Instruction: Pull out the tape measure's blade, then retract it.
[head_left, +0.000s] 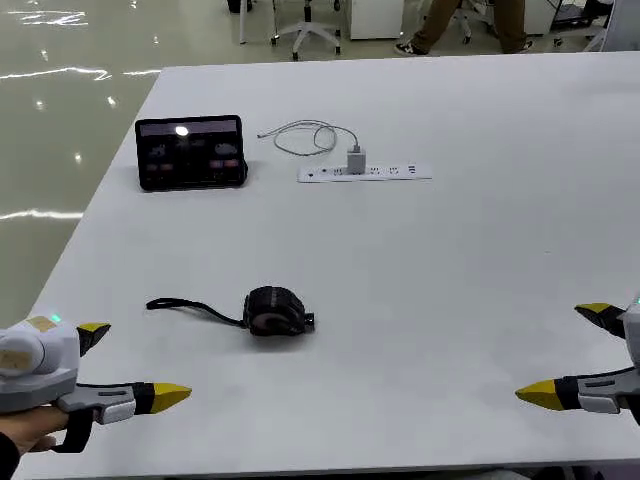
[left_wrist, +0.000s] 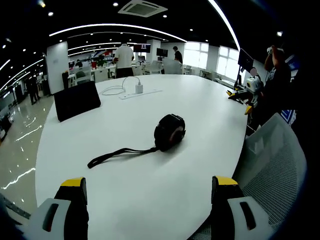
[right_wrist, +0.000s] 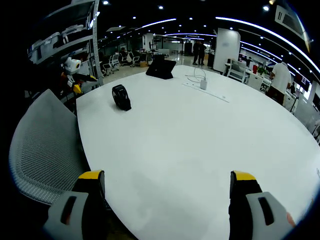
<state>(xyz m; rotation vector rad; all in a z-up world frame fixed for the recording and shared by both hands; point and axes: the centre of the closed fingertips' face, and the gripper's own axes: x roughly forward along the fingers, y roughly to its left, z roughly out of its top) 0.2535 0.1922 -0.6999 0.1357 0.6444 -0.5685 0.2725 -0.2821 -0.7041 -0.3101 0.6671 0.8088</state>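
- White table (head_left: 450, 300), corners rounded.
- Dark tablet (head_left: 190, 152) propped upright towards the far left, screen dimly lit.
- White power strip (head_left: 365, 173) lying flat to the tablet's right; white charger (head_left: 356, 160) plugged into it, cable (head_left: 305, 138) looped loosely behind.
- Grey mesh chair (right_wrist: 42, 145) at the table's near edge.
- Glossy floor (head_left: 60, 100); swivel chair base (head_left: 308, 35) and a person's legs (head_left: 470, 25) past the far edge.
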